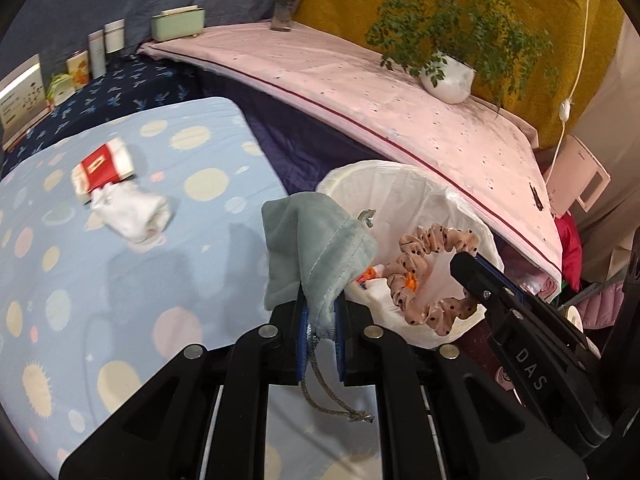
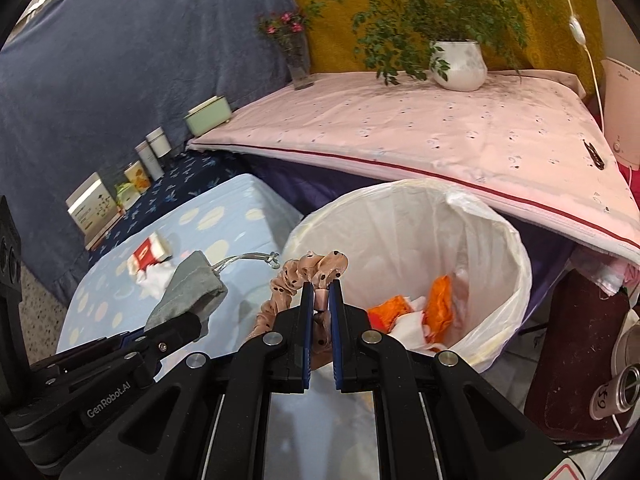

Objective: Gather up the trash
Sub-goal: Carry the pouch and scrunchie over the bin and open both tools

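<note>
My left gripper (image 1: 320, 304) is shut on a grey-green drawstring pouch (image 1: 316, 252), held at the left rim of the white-lined trash bin (image 1: 400, 184). My right gripper (image 2: 321, 286) is shut on a pink dotted scrunchie (image 2: 296, 276), held over the bin's (image 2: 496, 232) near-left rim. The scrunchie also shows in the left wrist view (image 1: 428, 268), hanging over the bin, with the right gripper (image 1: 466, 266) beside it. The pouch (image 2: 188, 292) shows left of the scrunchie in the right wrist view. Orange and white trash (image 2: 424, 312) lies in the bin. A red-white packet (image 1: 104, 168) and crumpled white tissue (image 1: 132, 212) lie on the blue dotted surface (image 1: 80, 280).
A pink-covered table (image 2: 440, 136) stands behind the bin with a potted plant (image 2: 456, 64) and flower vase (image 2: 298, 64). Boxes and bottles (image 2: 136, 172) line the dark cloth at left. A dark stool (image 2: 576, 340) and cans (image 2: 624, 392) are at right.
</note>
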Motion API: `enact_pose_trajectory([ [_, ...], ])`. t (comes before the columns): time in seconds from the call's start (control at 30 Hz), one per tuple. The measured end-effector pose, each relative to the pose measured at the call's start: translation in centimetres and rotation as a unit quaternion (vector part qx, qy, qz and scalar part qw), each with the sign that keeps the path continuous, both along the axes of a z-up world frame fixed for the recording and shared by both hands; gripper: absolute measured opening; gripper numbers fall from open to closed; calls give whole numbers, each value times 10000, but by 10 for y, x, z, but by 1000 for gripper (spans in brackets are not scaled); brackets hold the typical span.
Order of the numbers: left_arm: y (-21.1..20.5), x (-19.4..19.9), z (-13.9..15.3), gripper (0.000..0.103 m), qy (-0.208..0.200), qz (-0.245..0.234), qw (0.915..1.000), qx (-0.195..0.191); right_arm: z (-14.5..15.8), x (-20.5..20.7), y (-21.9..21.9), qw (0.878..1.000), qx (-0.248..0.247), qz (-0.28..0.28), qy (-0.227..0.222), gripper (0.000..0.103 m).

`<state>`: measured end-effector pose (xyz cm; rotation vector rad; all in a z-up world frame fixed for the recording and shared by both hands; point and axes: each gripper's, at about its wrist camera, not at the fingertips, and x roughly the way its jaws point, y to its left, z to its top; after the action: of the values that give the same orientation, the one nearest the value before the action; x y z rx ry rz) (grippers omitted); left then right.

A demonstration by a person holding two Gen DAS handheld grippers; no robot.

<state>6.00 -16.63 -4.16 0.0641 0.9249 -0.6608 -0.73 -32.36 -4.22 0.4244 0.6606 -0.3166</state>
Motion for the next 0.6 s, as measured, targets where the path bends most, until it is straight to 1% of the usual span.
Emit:
enact_pose_trajectory([
  [0.33, -62, 12, -13, 10, 116, -543, 9985, -3, -18, 7, -48, 9991, 31, -392, 182, 8],
  [0.53, -88, 21, -19, 11, 184, -777, 9968, -45, -26, 12, -69, 9981, 76, -562, 242, 9],
  [0.6, -94, 25, -23, 14, 246, -816, 9963, -50, -30, 14, -74, 9978, 95, -606, 264, 15],
])
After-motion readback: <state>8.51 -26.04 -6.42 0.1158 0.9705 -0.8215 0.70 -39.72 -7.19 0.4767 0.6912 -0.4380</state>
